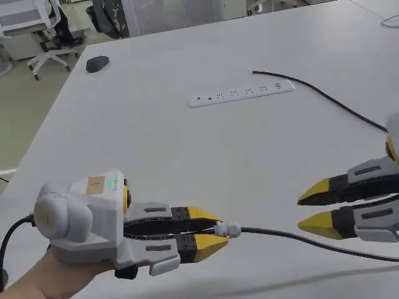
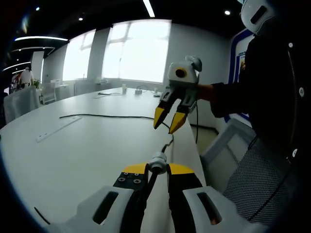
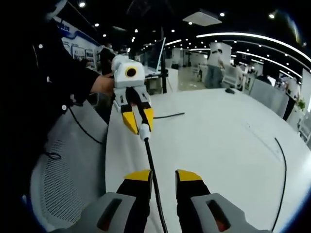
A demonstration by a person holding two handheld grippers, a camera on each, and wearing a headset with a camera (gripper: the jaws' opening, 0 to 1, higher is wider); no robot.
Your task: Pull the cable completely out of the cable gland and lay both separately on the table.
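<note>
Your left hand (image 1: 37,280) cradles the left gripper (image 1: 218,232) from below, near the front edge of the table (image 1: 156,162). The gripper is held roughly level, with its jaws pointing right. Its 2 jaws are clenched on the white cable gland (image 1: 227,230), which pokes out just past the yellow tips. The black cable (image 1: 293,237) is seated in the gland and runs right, passing beneath the right gripper (image 1: 300,213). That gripper points left, facing the other, jaws spread and gripping nothing. In the right gripper view the cable rises through the gap between them; whether it touches a jaw, you cannot tell.
</note>
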